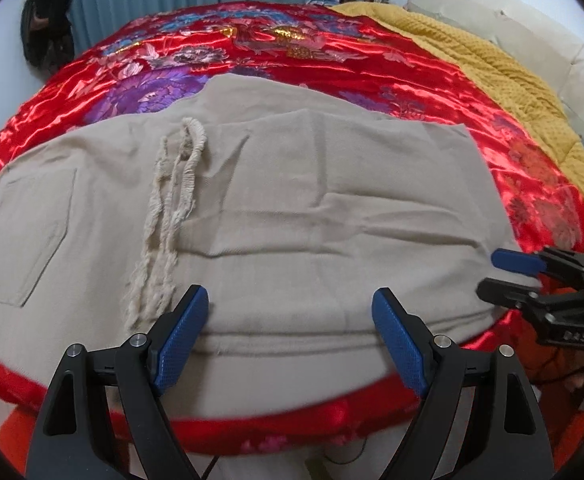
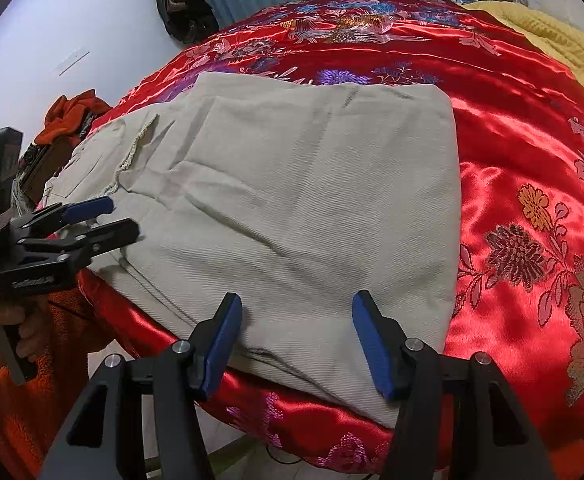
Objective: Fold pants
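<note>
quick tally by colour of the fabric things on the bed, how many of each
beige: 1, the pants
red: 1, the satin bedspread
yellow: 1, the knitted blanket
total: 3

The beige pants (image 1: 292, 200) were matt woven cloth with a visible twill. The red floral bedcover (image 2: 512, 152) was glossy satin, and the mustard-yellow blanket (image 1: 492, 64) looked knitted and rough.
</note>
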Action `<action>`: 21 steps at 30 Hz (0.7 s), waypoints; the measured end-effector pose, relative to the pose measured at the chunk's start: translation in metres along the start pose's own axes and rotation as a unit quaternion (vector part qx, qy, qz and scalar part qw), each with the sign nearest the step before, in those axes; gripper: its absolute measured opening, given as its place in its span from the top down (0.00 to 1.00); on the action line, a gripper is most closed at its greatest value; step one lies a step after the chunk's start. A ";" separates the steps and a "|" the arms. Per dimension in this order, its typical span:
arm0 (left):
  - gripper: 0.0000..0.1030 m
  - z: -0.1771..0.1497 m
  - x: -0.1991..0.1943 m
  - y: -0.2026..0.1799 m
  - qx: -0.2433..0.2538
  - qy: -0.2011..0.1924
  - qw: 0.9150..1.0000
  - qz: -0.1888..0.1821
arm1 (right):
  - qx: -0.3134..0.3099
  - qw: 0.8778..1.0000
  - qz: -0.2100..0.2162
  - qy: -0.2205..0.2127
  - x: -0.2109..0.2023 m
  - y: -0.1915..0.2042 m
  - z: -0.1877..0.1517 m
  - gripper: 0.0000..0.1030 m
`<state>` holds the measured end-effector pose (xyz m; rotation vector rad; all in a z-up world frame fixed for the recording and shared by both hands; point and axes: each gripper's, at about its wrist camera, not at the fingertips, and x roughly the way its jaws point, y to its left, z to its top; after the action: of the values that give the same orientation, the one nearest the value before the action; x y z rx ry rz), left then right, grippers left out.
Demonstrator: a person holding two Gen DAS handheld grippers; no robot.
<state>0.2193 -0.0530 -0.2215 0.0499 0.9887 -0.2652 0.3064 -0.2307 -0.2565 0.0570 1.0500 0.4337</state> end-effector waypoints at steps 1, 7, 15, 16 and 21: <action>0.17 -0.002 -0.003 -0.001 0.003 0.003 1.000 0.000 | 0.000 1.000 0.000 0.000 0.000 0.000 0.000 0.44; 0.17 -0.016 -0.023 0.008 0.000 0.017 1.000 -0.008 | 0.000 1.000 0.000 -0.002 0.000 0.000 -0.001 0.44; 0.17 -0.015 -0.076 0.115 -0.201 -0.041 0.978 -0.044 | 0.000 1.000 0.002 -0.003 -0.001 0.000 -0.001 0.44; 0.17 -0.017 -0.083 0.137 -0.240 -0.054 0.968 -0.043 | 0.001 1.000 0.003 -0.003 -0.001 0.000 -0.001 0.44; 0.21 -0.046 -0.106 0.254 -0.442 -0.105 0.890 -0.034 | -0.001 1.000 0.003 -0.001 -0.001 -0.001 -0.001 0.44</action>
<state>0.1886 0.2212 -0.1792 -0.8335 0.8189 0.1350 0.3056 -0.2317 -0.2561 0.0594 1.0471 0.4393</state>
